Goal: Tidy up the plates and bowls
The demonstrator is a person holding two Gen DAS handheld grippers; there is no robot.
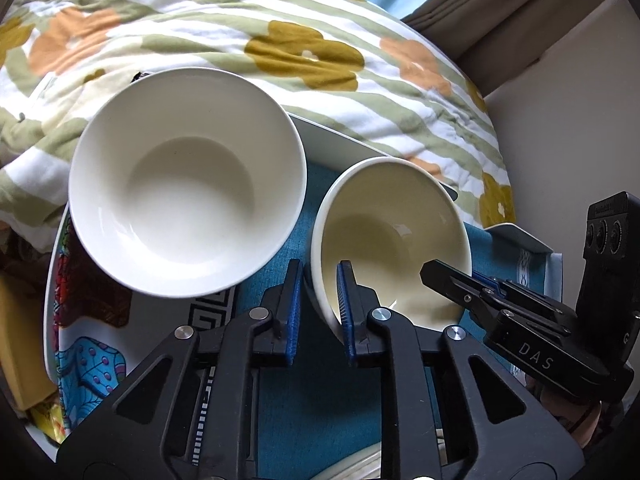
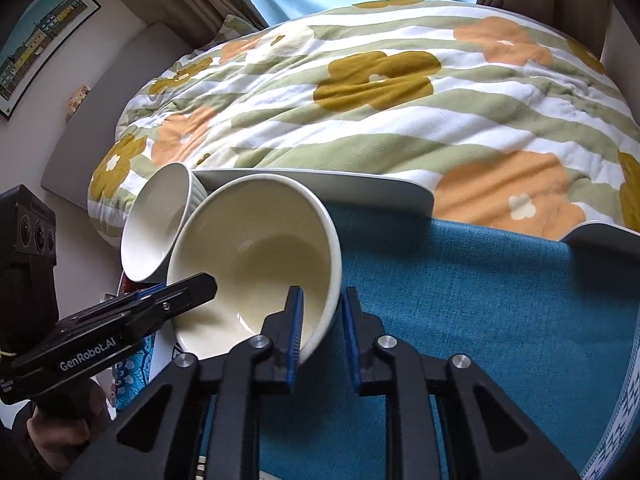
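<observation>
Two hand-held grippers grip the same cream ceramic bowl (image 1: pixel 394 236) from opposite sides. It sits tilted on a teal woven cloth (image 2: pixel 480 300) spread over a white tray (image 2: pixel 320 184), which lies against a bed quilt (image 2: pixel 380 100) printed with green stripes and orange and mustard flowers.

In the left wrist view, the left hand-held gripper (image 1: pixel 318 304) is closed on the cream bowl's rim at about 7 o'clock of the bowl, one blue ribbed pad (image 1: pixel 345 300) inside the bowl and the other outside against its wall. The right hand-held gripper (image 1: pixel 452 280) enters from 4 o'clock and has its black finger over the bowl's opposite rim.

In the right wrist view, the right hand-held gripper (image 2: pixel 322 328) is closed on the cream bowl's (image 2: pixel 256 256) rim at about 5 o'clock of the bowl, with one blue pad (image 2: pixel 297 320) inside and the other outside. The left hand-held gripper (image 2: pixel 176 292) comes in from 8 o'clock, its finger reaching over the bowl's rim.

A larger white ceramic bowl (image 1: pixel 186 182) stands just beside the cream one, at its 10 o'clock in the left view. It rests on a colourfully patterned plate (image 1: pixel 88 328) with a black-and-white key border. In the right view this white bowl (image 2: pixel 160 220) shows a ribbed outer wall and appears to touch the cream bowl. A framed picture (image 2: pixel 36 40) hangs on the wall at 10 o'clock.
</observation>
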